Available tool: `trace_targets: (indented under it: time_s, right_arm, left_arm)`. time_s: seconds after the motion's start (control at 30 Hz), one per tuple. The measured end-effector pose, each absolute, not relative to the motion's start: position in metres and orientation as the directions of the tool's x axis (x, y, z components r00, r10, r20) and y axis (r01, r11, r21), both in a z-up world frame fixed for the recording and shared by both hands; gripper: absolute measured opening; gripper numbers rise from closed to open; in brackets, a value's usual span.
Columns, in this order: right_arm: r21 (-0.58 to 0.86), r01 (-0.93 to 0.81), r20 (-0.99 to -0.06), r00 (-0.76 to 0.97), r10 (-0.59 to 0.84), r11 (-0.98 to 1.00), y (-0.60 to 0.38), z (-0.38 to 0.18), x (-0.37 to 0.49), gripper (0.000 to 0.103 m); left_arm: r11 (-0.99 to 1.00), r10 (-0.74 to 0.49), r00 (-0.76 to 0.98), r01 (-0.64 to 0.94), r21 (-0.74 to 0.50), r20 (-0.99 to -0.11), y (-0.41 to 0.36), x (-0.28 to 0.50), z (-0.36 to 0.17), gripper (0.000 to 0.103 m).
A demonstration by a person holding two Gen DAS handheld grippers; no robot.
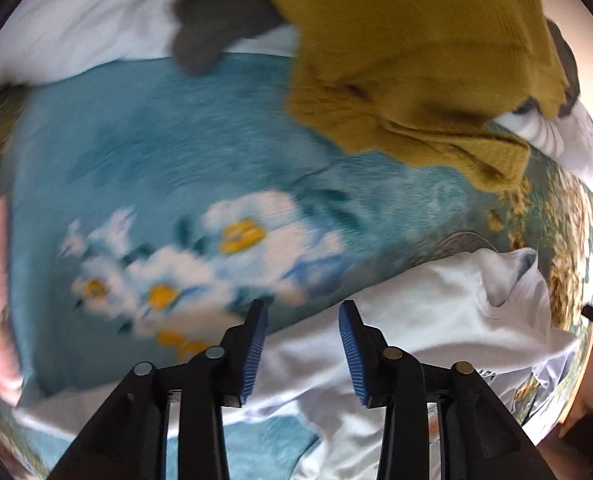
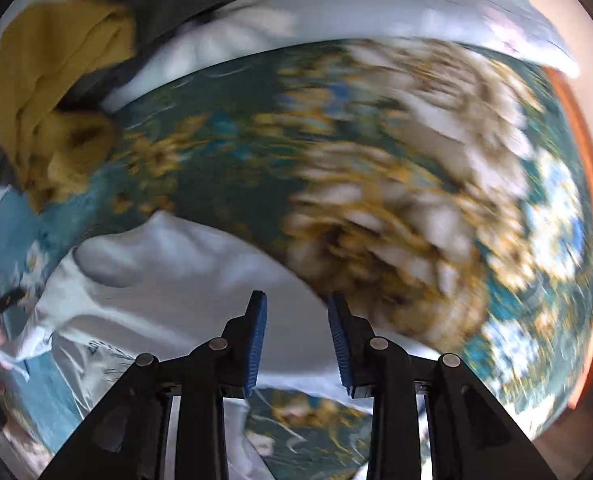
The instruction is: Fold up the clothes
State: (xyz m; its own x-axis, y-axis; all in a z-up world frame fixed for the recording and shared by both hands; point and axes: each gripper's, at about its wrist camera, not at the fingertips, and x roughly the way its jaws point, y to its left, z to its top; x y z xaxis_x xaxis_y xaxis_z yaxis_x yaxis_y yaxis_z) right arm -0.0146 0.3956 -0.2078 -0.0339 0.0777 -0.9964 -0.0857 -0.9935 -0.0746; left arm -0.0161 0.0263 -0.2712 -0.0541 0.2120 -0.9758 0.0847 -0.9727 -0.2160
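Hovering over white shirt (image 1: 436,312), both jaws parted, empty, daisy print (image 1: 224,256) left view only.

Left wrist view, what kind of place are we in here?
Probably a bedroom, on a bed: a plush teal floral blanket covers the surface, what looks like white bedding lies behind it, and loose clothes, a mustard sweater and white shirt, lie on top.

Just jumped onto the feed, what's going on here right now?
Both grippers are open over a white garment spread on the floral blanket. The left gripper and right gripper hold nothing. A mustard sweater and a grey garment lie piled further back. Both views are motion-blurred.
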Motion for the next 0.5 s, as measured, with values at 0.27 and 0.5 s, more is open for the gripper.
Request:
trace_targets:
  time_s: [0.27, 0.5]
  right_arm:
    - [-0.103, 0.009, -0.992, 0.067, 0.103, -0.995, 0.35, -0.294, -0.054, 0.033]
    - [-0.088, 0.084, -0.995, 0.039, 0.091, -0.993, 0.337, -0.292, -0.037, 0.003]
  left_arm:
    - [-0.97, 0.215, -0.003, -0.118, -0.213, -0.977, 0.079, -0.032, -0.295, 0.041]
    - [-0.956, 0.265, -0.028, -0.135, -0.259, -0.964, 0.079, -0.017, -0.293, 0.01]
